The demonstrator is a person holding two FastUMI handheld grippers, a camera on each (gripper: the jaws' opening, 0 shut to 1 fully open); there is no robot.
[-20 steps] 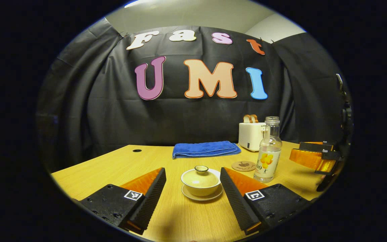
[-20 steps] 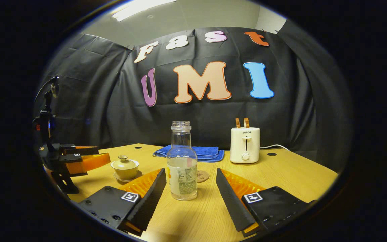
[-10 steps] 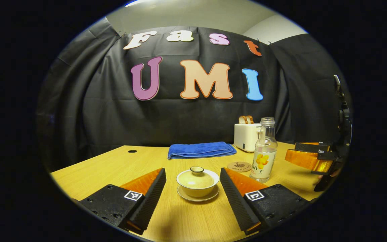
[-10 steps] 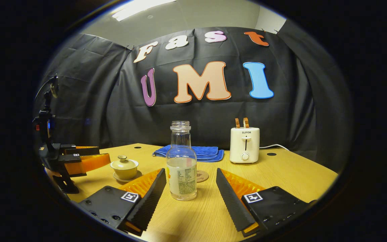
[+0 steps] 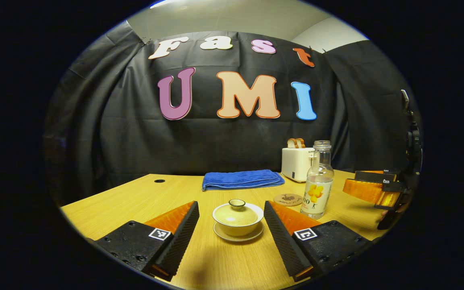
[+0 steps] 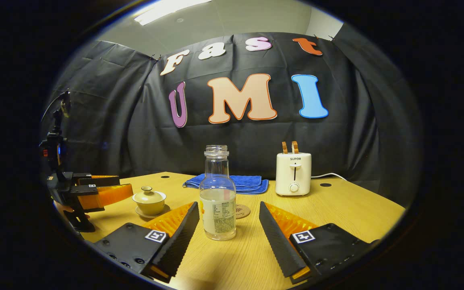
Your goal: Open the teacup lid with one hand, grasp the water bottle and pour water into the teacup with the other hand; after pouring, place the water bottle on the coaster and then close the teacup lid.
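The desk (image 6: pixel 357 205) is seen bearing a towel (image 5: pixel 242 179) and toaster (image 6: pixel 293 174) at the back. The bottle (image 6: pixel 218 197) stands uncapped, part full, between the right gripper's (image 6: pixel 228 229) wide-open jaws — nothing is held. The coaster (image 5: pixel 290 199) lies just beside the bottle. The lidded teacup (image 5: pixel 238 217) sits on its saucer between the left gripper's (image 5: pixel 232 229) wide-open, empty jaws. The knob is small and probably slick; an off-centre pinch could drop the lid. Open desk is left in front — the near edge is close.
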